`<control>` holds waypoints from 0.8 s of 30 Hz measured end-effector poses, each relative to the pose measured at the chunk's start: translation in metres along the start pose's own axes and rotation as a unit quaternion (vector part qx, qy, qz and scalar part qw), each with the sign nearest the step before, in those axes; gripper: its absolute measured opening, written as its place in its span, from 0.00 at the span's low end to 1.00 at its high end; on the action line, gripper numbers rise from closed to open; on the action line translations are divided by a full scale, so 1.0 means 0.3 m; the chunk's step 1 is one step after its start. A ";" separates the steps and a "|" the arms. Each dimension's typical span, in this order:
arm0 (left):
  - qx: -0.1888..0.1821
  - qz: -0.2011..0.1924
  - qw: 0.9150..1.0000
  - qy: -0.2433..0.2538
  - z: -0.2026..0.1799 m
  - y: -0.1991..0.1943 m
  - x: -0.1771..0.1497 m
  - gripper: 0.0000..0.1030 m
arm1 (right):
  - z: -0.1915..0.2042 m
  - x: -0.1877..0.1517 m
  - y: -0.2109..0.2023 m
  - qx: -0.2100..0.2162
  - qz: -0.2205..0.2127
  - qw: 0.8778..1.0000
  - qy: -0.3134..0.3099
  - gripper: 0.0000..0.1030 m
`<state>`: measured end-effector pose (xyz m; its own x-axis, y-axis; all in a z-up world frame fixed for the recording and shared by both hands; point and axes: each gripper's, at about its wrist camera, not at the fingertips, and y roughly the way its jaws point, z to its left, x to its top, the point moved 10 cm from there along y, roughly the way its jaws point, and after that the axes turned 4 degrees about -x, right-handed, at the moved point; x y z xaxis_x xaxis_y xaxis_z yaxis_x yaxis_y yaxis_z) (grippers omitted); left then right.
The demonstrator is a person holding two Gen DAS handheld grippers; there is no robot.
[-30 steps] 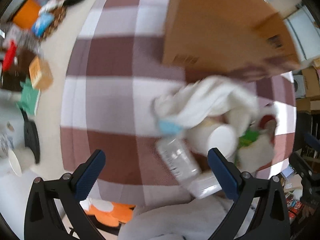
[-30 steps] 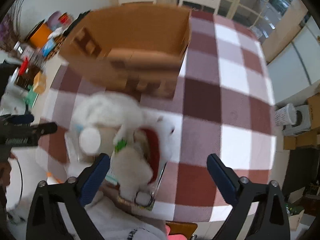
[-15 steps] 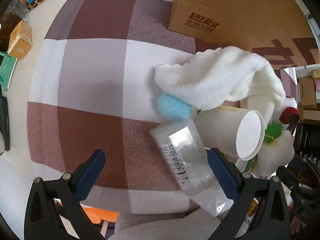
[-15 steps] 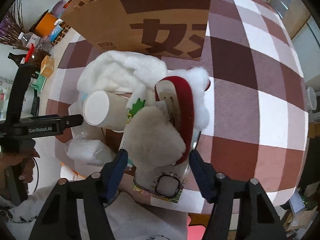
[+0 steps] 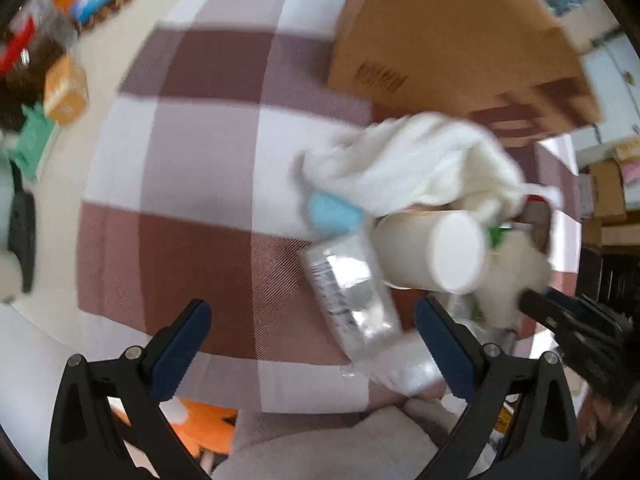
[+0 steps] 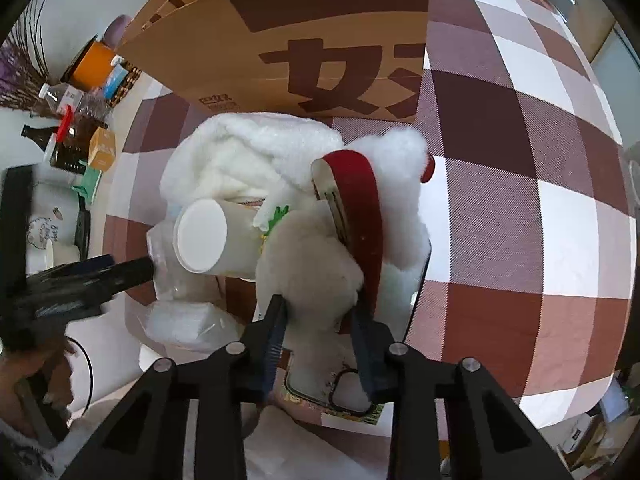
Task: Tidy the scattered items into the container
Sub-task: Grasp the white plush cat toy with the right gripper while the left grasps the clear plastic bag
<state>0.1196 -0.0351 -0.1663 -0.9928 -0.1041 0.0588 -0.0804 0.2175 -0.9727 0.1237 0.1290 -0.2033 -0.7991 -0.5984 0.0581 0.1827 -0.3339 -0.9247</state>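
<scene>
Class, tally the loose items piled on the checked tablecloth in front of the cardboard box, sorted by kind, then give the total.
White towel: 1
Paper cup: 1
Clear plastic bottle: 1
Fluffy red-and-white slipper: 1
Clear plastic bag: 1
Total: 5 (more may be hidden beneath)

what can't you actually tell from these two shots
- Inside of the cardboard box: both views show only its outer walls.
- Phone case, right view: mostly hidden under the plush slipper and the right gripper.
- Bottle label, left view: motion blur.
- Blue thing, left view: half under the white towel, blurred.
</scene>
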 end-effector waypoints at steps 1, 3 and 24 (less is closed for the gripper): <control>-0.009 -0.007 1.000 0.019 -0.030 -0.032 -0.007 0.99 | 0.001 -0.001 -0.001 0.004 0.001 1.000 0.000 0.29; -0.030 -0.012 0.997 0.066 -0.115 -0.077 -0.043 0.99 | 0.008 -0.006 -0.002 0.021 0.008 1.000 0.006 0.29; -0.090 0.061 0.967 0.231 -0.275 0.170 -0.080 0.55 | 0.031 0.004 0.100 0.120 0.037 0.987 0.099 0.02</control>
<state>0.1321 0.0586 -0.1988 -0.9263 0.3682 0.0807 0.0663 0.3698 -0.9267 0.1335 0.1118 -0.2274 -0.8705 -0.4815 -0.1019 0.3555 -0.4721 -0.8067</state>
